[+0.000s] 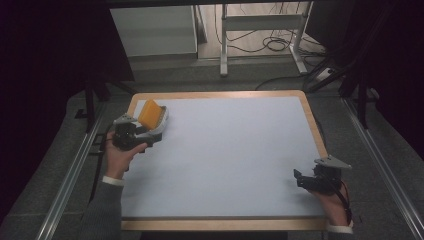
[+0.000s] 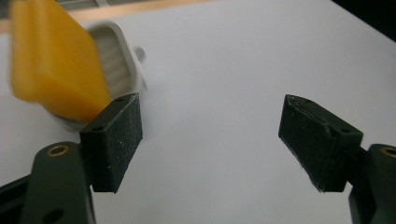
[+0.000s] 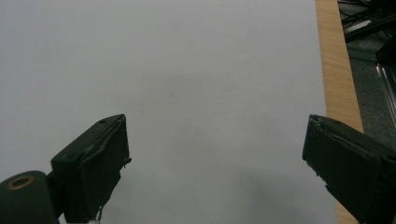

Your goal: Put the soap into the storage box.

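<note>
Reaching toward the white rounded plastic container with an orange-yellow hinged lid (image 1: 152, 118), the left gripper (image 1: 131, 134) sits at the far left corner of the pale blue-white tabletop with light wood edging (image 1: 230, 150); jaws apart, nothing between them. The container rests on the table near that corner, lid tilted up and open. The step looks like an approach to the container, either to grab it or to close the lid; can't tell which. The next move likely calls for swinging the jaws left so the container or lid sits between the pads, since in the left gripper view the container (image 2: 116, 65) lies off to the upper left, just beyond the left pad (image 2: 114, 140), not centred in the left gripper's (image 2: 210, 140) gap. That view shows a ribbed white interior under the lid, blurred, which the high view doesn't resolve. The right gripper (image 1: 312, 177) rests well apart at the near right side of the table, jaws wide, holding nothing. The right gripper view shows the right gripper (image 3: 215, 163) over bare tabletop plus the wood edge strip (image 3: 338, 70). The high view adds the metal frame legs and loose cables (image 1: 270, 42) on the floor beyond the table.
</note>
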A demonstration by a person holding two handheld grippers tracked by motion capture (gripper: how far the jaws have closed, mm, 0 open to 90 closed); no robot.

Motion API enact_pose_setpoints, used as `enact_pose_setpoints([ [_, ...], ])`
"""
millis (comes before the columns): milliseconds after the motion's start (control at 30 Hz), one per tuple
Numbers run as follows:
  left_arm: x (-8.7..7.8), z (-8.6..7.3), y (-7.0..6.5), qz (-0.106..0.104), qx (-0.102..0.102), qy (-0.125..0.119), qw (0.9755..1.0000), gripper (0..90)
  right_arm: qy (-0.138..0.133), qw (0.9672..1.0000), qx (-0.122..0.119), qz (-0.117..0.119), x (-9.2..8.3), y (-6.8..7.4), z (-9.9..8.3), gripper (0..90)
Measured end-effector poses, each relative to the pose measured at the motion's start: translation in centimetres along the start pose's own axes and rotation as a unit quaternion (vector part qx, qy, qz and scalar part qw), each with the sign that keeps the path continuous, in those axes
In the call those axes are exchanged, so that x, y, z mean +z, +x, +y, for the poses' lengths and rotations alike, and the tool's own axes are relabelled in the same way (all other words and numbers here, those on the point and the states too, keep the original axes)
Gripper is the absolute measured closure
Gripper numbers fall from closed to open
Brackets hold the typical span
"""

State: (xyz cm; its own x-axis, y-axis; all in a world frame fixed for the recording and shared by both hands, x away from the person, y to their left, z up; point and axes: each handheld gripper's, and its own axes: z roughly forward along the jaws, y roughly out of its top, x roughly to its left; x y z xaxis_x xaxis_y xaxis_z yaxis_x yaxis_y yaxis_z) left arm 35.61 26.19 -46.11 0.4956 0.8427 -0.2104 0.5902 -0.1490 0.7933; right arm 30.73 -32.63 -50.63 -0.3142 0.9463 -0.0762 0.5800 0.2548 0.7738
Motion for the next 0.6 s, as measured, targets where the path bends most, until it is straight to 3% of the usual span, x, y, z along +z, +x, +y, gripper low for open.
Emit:
enact_pose_setpoints([
  [33, 0.0, 0.0, 0.0, 0.0, 0.0, 0.0, 1.0, 22.8, 0.0, 1.0, 0.0, 0.0, 0.0, 0.0, 0.0, 7.2],
  [100, -0.3, -1.8, -1.1, 0.013, 0.016, -0.013, 0.9997, 25.5, 0.0, 1.0, -0.003, 0.001, 0.0, 0.1, 0.0, 7.2],
  [267, -0.6, -4.6, -2.3, 0.006, 0.012, -0.016, 0.9998, 25.1, -0.001, 1.0, -0.001, 0.001, -0.1, 0.2, 0.0, 7.2],
  [333, -0.6, -5.6, -2.4, 0.009, 0.0, -0.016, 0.9998, 25.4, -0.003, 1.0, -0.003, 0.002, -0.2, 0.2, 0.0, 7.2],
  [400, -0.5, -6.0, -2.2, 0.005, -0.007, -0.004, 1.0, 25.4, -0.004, 1.0, -0.004, 0.001, -0.2, 0.2, 0.1, 7.2],
  [467, -0.5, -6.2, -2.2, 0.019, -0.005, -0.001, 0.9998, 24.7, -0.004, 1.0, -0.006, 0.002, -0.2, 0.3, 0.1, 7.2],
  [600, -0.1, -6.6, -2.2, 0.003, -0.009, 0.007, 0.9999, 24.3, -0.007, 0.9999, -0.01, 0.001, -0.1, 0.4, 0.1, 7.2],
])
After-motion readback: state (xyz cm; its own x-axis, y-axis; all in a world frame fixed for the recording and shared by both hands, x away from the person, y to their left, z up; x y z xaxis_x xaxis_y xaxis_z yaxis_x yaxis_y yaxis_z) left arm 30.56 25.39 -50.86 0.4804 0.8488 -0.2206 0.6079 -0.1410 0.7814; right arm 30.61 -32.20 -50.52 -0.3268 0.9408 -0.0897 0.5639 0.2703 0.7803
